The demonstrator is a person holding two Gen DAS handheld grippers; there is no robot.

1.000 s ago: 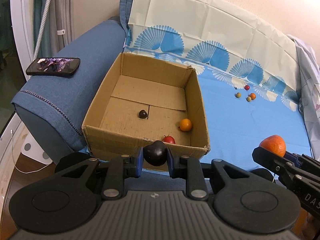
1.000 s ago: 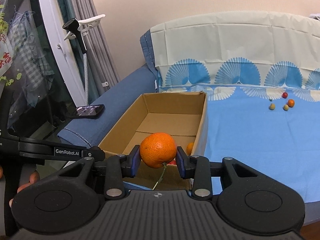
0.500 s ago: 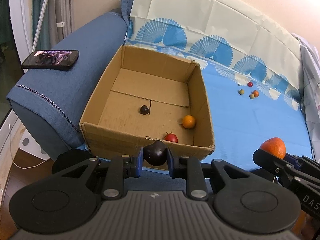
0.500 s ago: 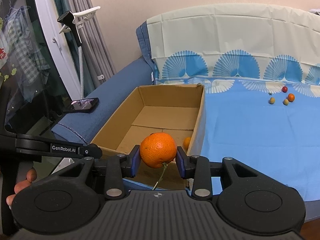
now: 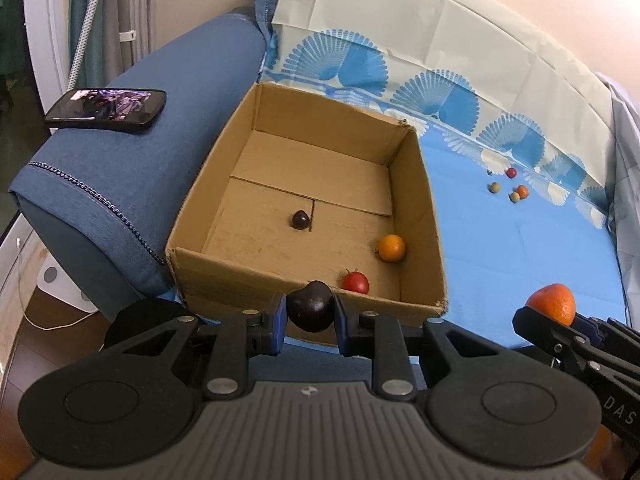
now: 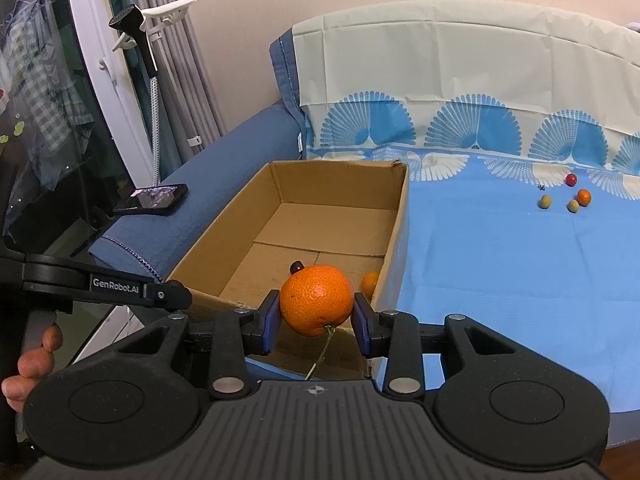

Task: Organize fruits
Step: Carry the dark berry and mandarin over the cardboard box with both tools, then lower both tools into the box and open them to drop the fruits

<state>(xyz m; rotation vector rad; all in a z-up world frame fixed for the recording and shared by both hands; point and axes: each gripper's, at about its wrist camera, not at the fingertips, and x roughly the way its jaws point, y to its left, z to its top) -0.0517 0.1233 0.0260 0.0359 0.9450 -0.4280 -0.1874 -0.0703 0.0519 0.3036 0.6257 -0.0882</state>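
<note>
My left gripper [image 5: 310, 316] is shut on a dark plum [image 5: 310, 306] just in front of the near wall of an open cardboard box [image 5: 224, 276]. Inside the box lie a small dark fruit [image 5: 300, 219], a small orange [image 5: 391, 247] and a red fruit [image 5: 355, 282]. My right gripper [image 6: 316, 316] is shut on a large orange with a green stem [image 6: 316, 299], near the box's [image 6: 400, 216] near right corner; it also shows at the right of the left wrist view [image 5: 552, 310]. Several small fruits [image 5: 514, 190] lie far right on the blue sheet [image 6: 500, 264].
A phone [image 5: 106, 109] lies on the blue sofa arm [image 5: 120, 176] left of the box. A white clip-on stand [image 6: 148, 36] and grey curtains are at the far left. The sofa back [image 6: 460, 64] is covered by a pale sheet with blue fans.
Both grippers have moved closer to the box and higher over it, so more of its inside shows. Each still holds its fruit.
</note>
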